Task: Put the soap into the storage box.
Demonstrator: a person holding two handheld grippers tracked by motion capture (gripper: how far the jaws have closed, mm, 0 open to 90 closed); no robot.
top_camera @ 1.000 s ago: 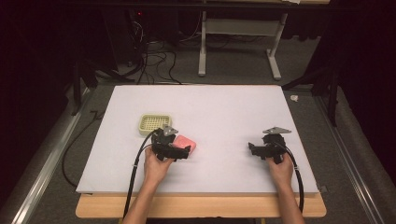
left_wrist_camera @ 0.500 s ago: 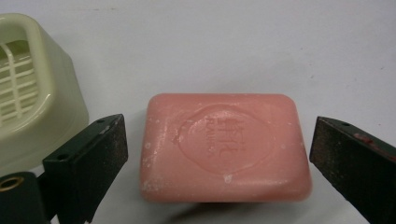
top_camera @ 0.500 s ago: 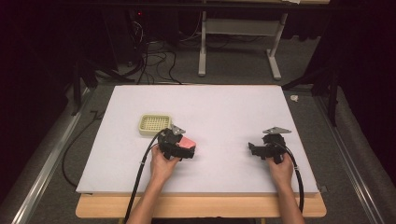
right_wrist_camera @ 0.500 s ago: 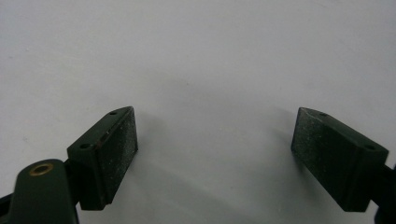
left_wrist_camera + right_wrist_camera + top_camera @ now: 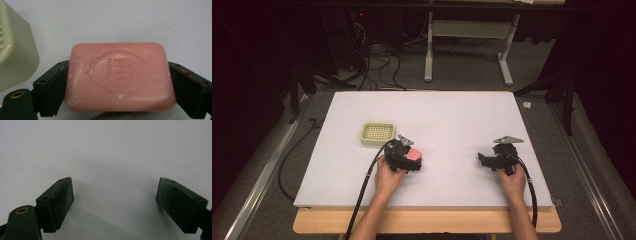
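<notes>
1. Table [image 5: 452,115]: white top, wooden edge along the near side; dark floor and cables beyond the far edge.
2. Person's forearms come in from the near edge, one hand on each tool.
3. Left tool [image 5: 411,159]: near-left of table centre, jaws clamped on the two short ends of the soap; cable trails back toward the near edge.
4. Right tool [image 5: 482,159]: near-right part of the table, well apart from the left tool. Jaws stand wide apart with bare table between them in the right gripper view [image 5: 115,202]; grey plate on top.
5. Soap dish [image 5: 378,133]: pale green, perforated top, sits on the table just far-left of the left tool; its corner shows at the left in the left gripper view [image 5: 15,57].
6. Soap [image 5: 120,77]: pink bar, rounded corners, embossed oval stamp facing up, white flecks on the surface. Held flat between the left jaws, just right of the dish, not in it. Cannot tell if it rests on the table or hangs just above it.
</notes>
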